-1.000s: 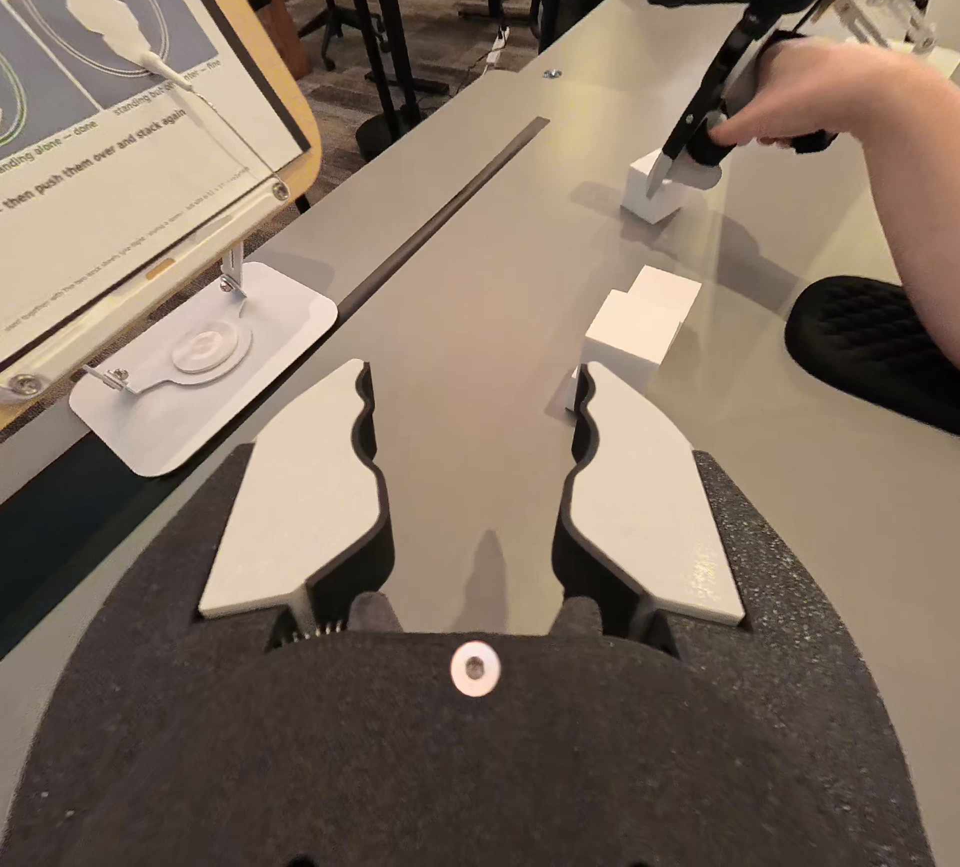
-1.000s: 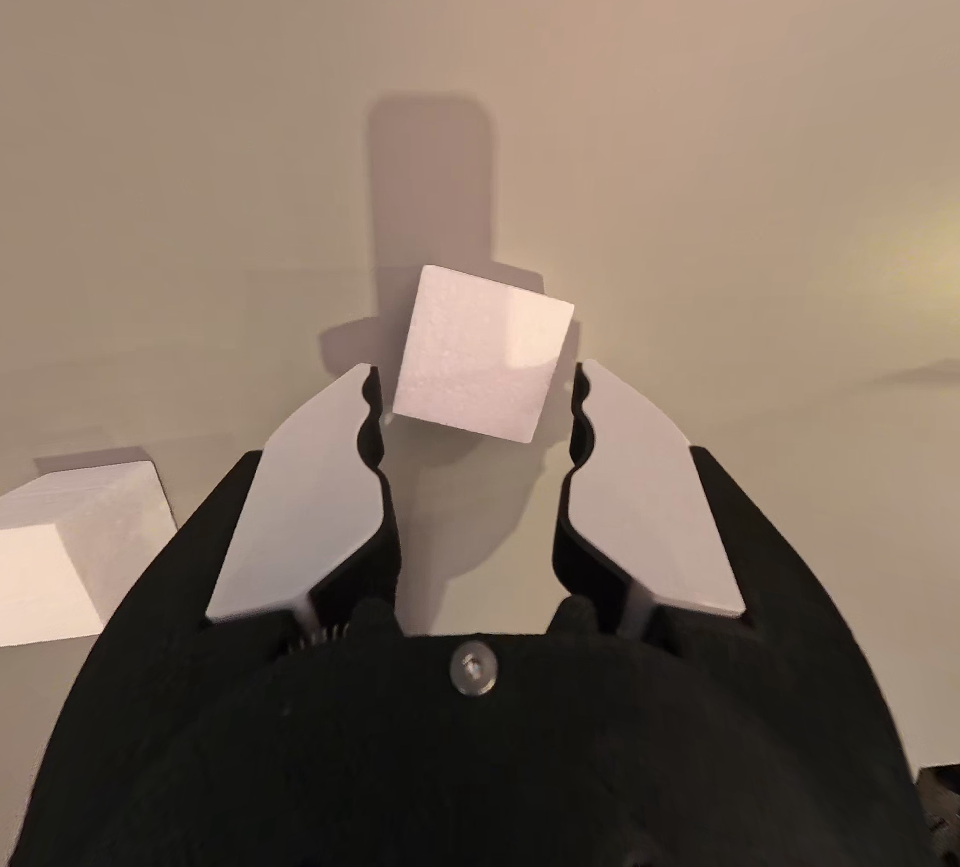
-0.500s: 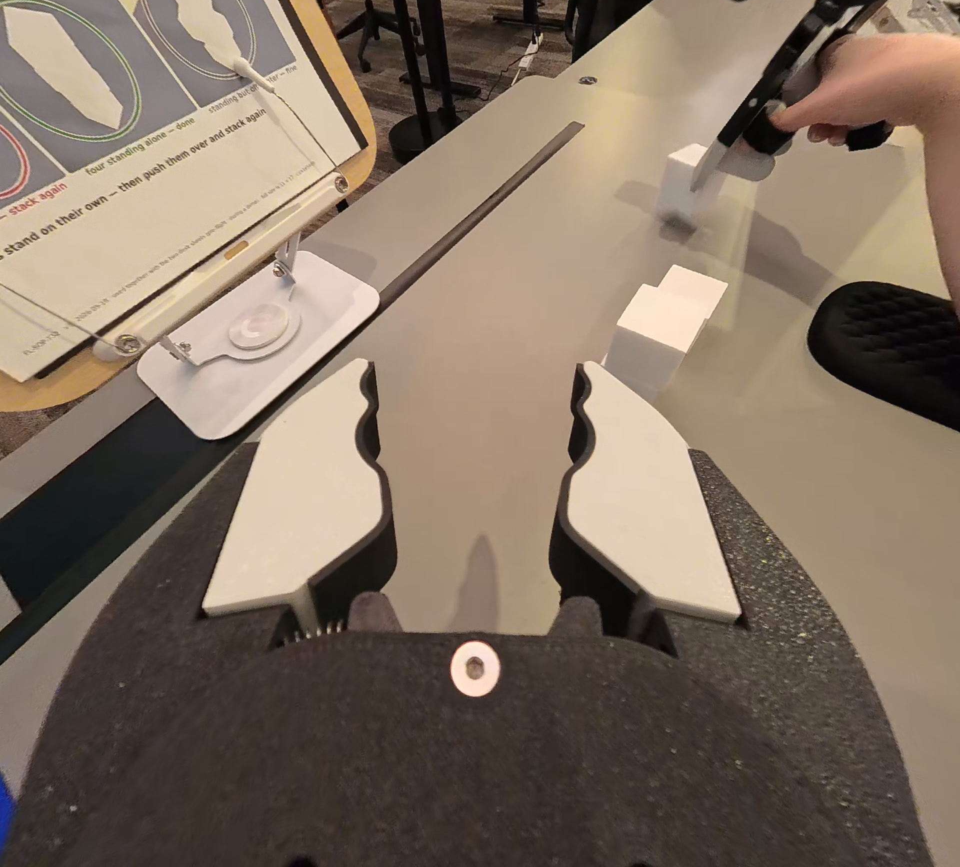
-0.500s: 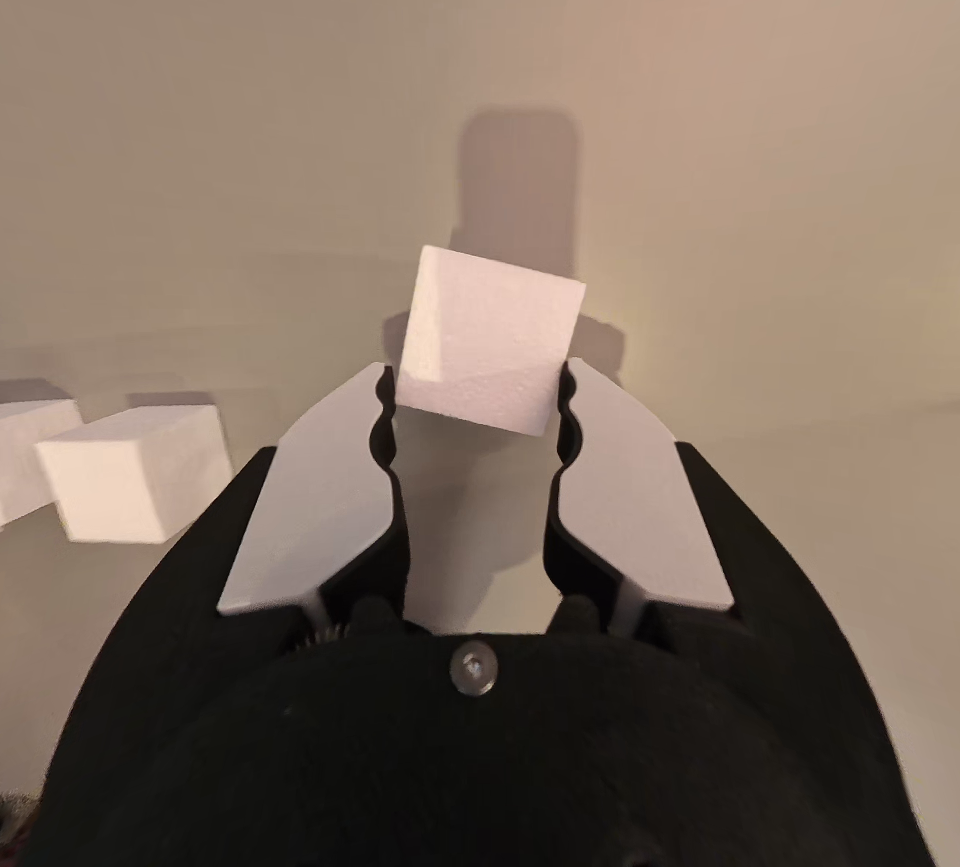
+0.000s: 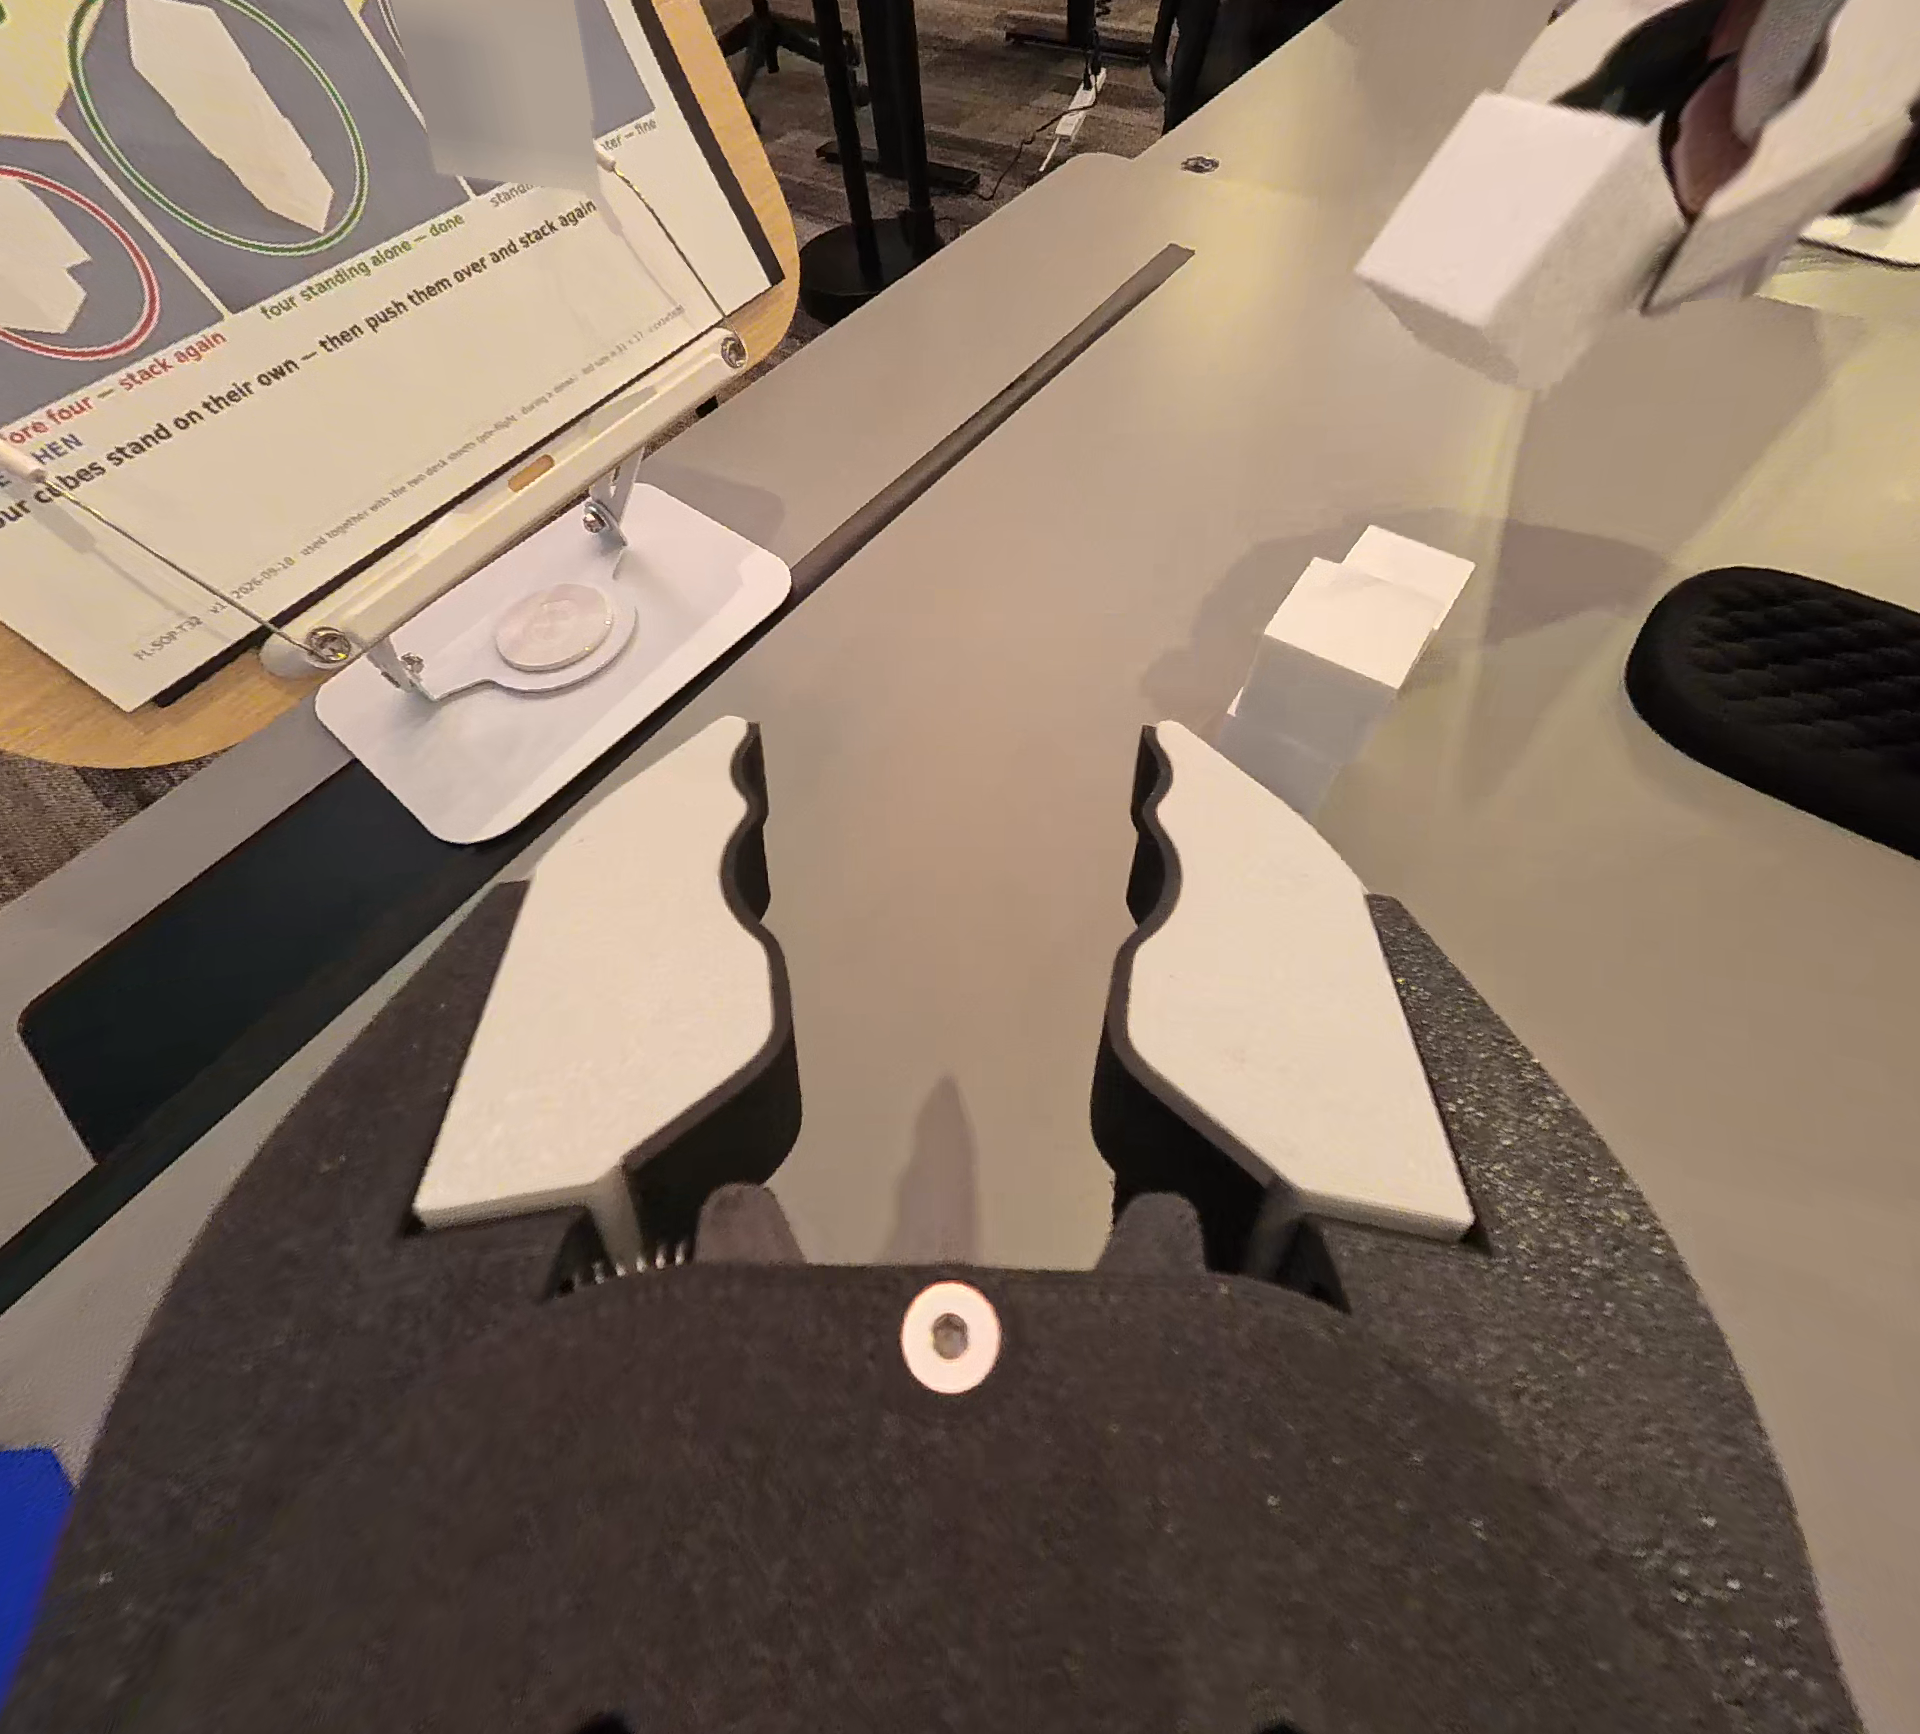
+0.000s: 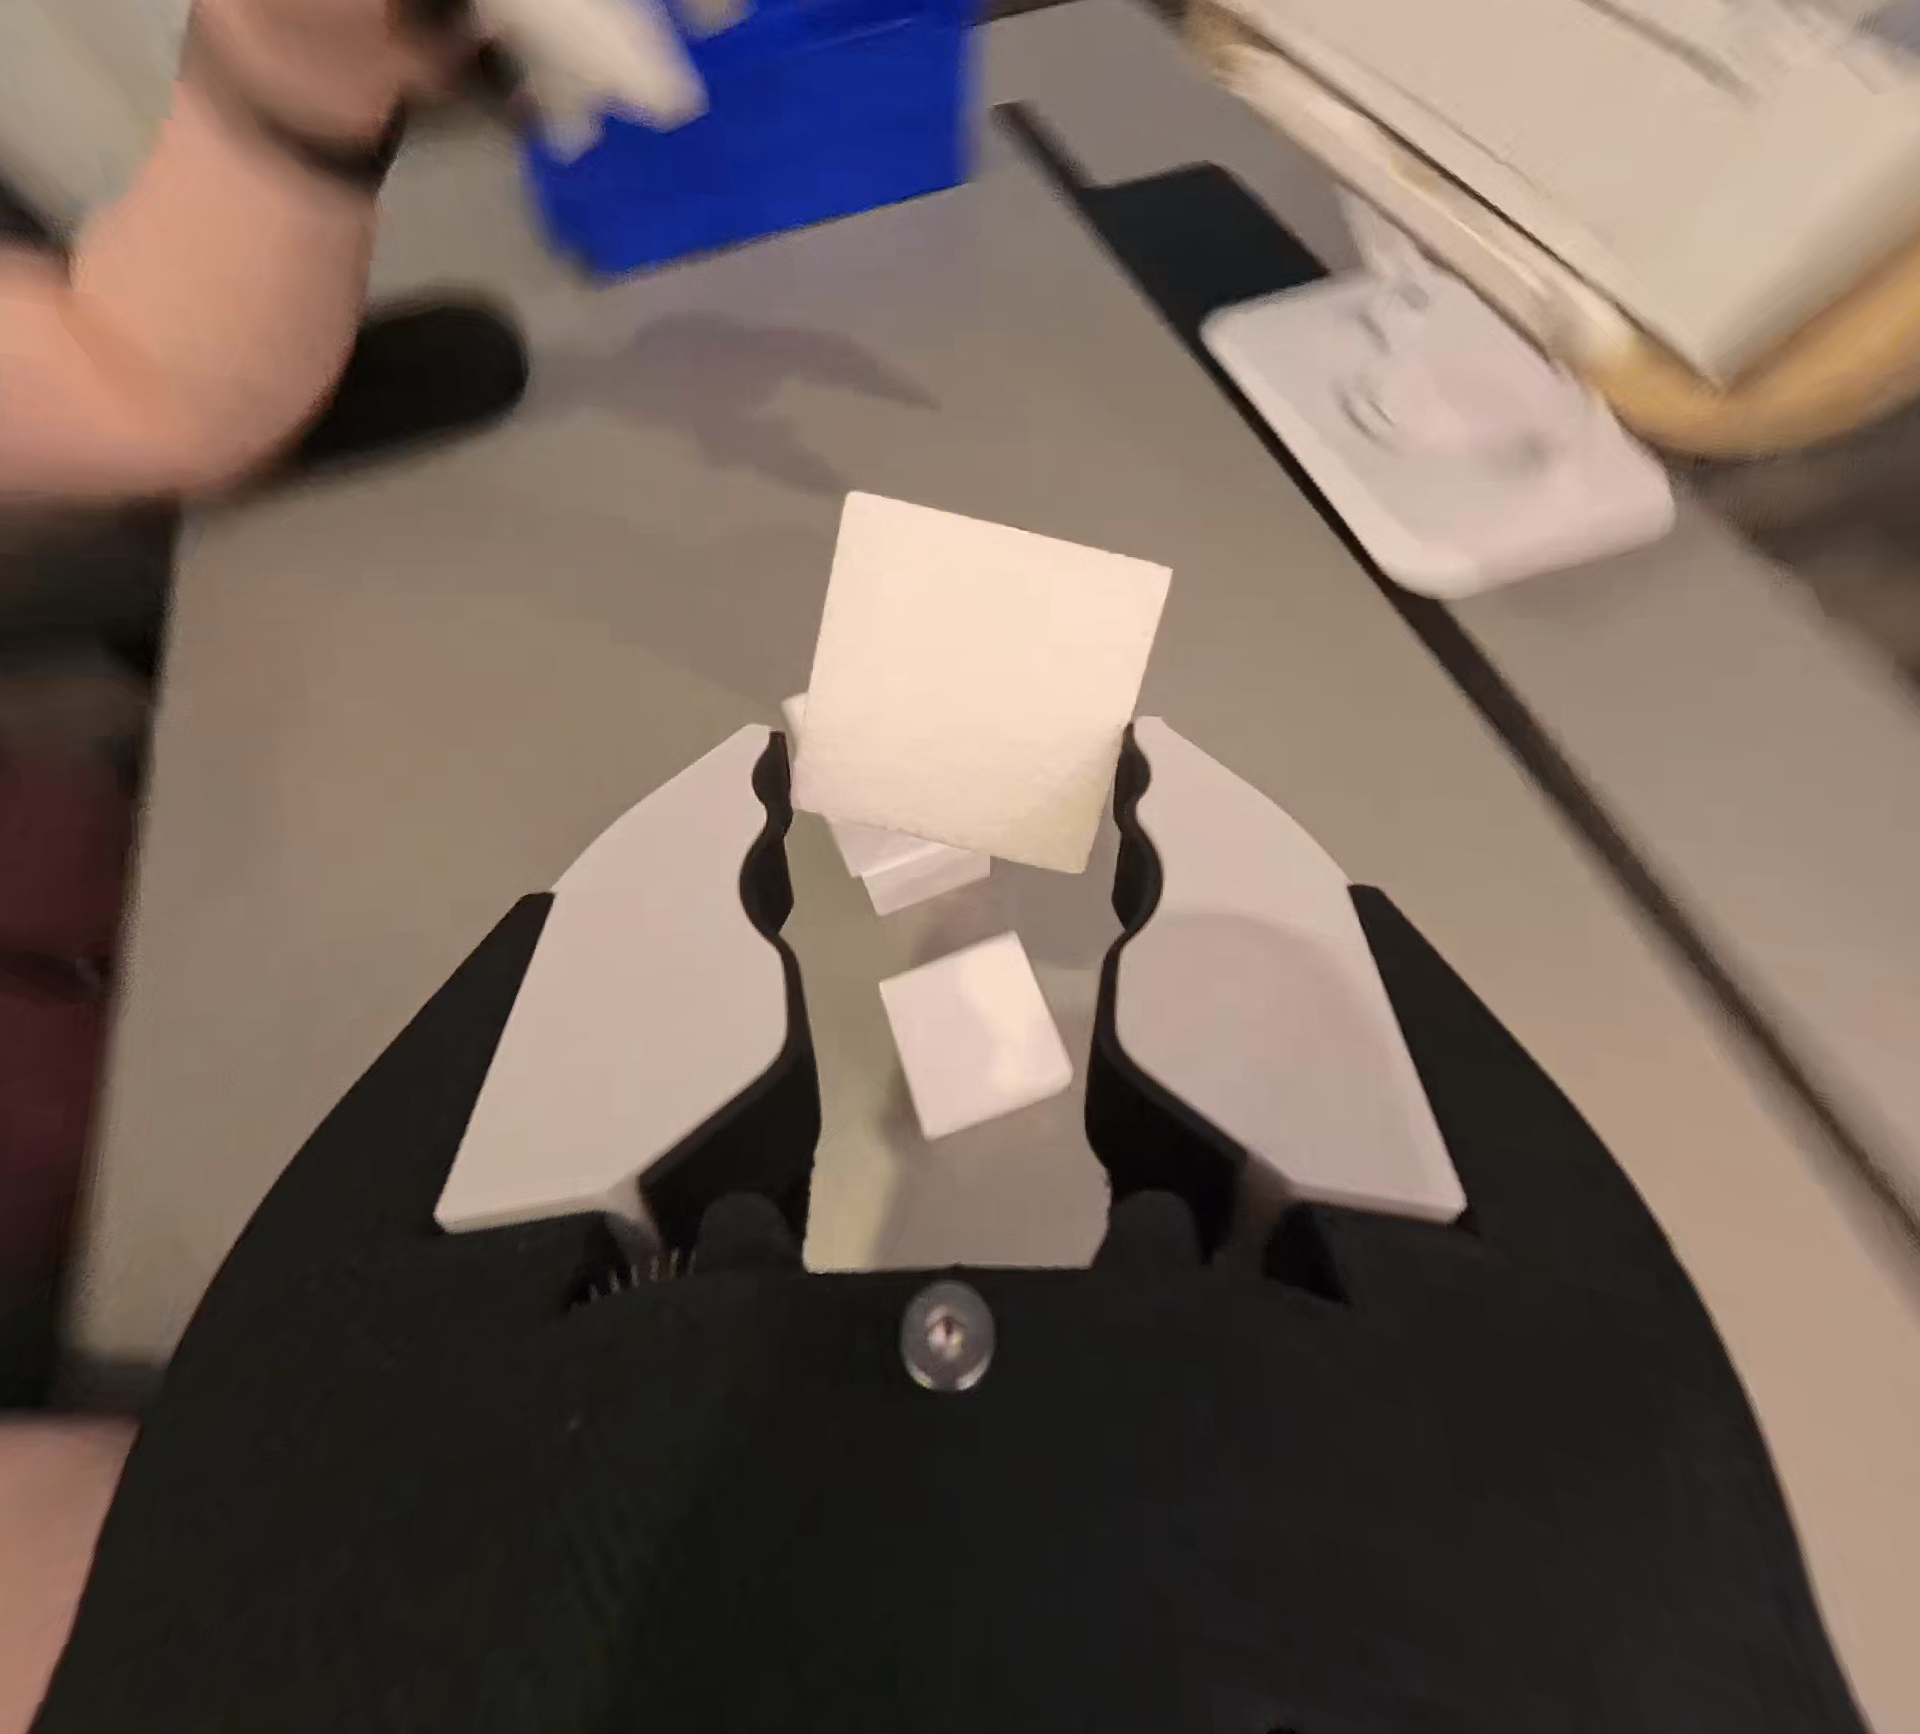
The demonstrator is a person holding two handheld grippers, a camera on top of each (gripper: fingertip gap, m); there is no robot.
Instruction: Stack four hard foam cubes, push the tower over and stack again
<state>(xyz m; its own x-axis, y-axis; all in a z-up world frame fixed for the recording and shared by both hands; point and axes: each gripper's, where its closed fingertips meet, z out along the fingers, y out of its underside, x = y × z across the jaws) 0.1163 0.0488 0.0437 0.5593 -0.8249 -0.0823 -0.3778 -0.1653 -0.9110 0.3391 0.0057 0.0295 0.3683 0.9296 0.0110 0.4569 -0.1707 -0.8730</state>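
Gripping a white foam cube [image 6: 982, 682] between right tool [image 6: 948, 754] tips, airborne above table [image 6: 416, 645]

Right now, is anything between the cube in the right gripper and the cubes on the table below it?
Nothing visible. The right gripper holds its cube in the air above the cubes on the table, with only open space between them. The left gripper is open, empty, and off to the side.
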